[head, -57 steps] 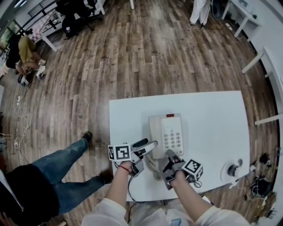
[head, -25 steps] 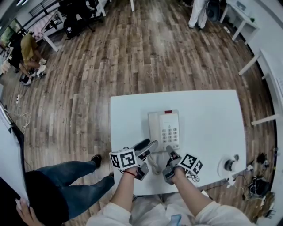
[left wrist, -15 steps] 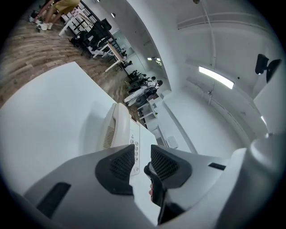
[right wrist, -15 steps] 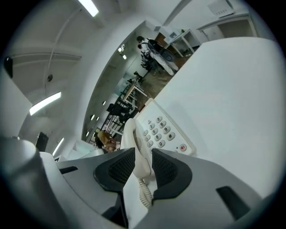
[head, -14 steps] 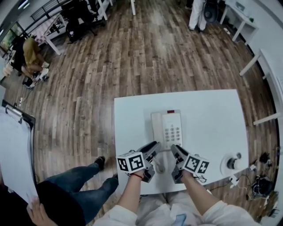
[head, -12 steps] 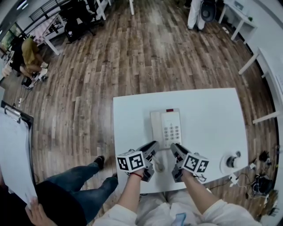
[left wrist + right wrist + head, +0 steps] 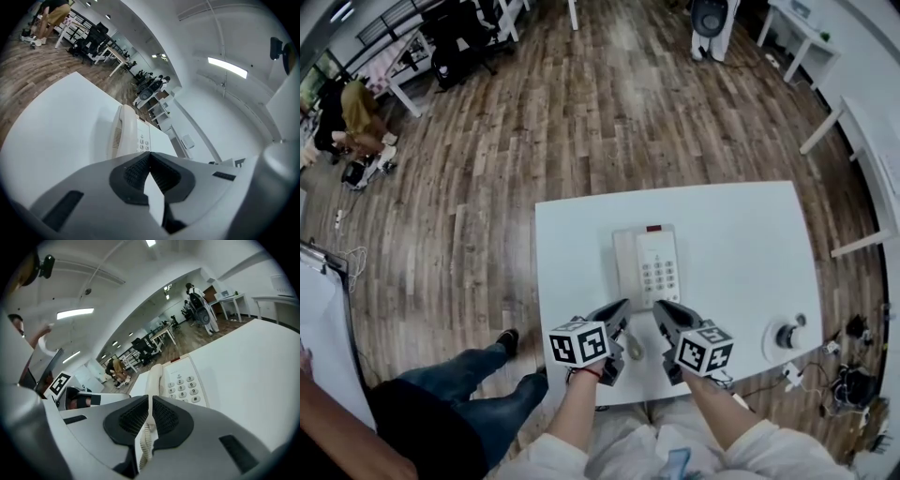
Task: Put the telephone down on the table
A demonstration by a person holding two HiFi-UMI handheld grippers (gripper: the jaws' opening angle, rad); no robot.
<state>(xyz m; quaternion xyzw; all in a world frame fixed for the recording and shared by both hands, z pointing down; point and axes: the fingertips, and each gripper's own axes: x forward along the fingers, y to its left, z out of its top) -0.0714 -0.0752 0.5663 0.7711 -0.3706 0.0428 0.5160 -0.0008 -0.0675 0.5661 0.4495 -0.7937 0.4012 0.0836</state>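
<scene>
Telephone (image 7: 649,264): flat on the white counter (image 7: 741,244), near its middle, handset (image 7: 624,267) seated in the cradle. The put-down looks done.
Handling: rigid plastic shell, likely light and smooth, apt to slide. Best gripped across the body's long edges, not by the springy cord (image 7: 634,348).
Left gripper (image 7: 621,310): just short of the telephone's near edge, jaws closed tip to tip, empty.
Right gripper (image 7: 662,310): alongside, jaws pinched to a slit.
Right gripper view: the cord shows through that slit, seemingly lying behind it.
Head view: places the cord between the two grippers.
Left gripper view: telephone side-on, no cord.
</scene>
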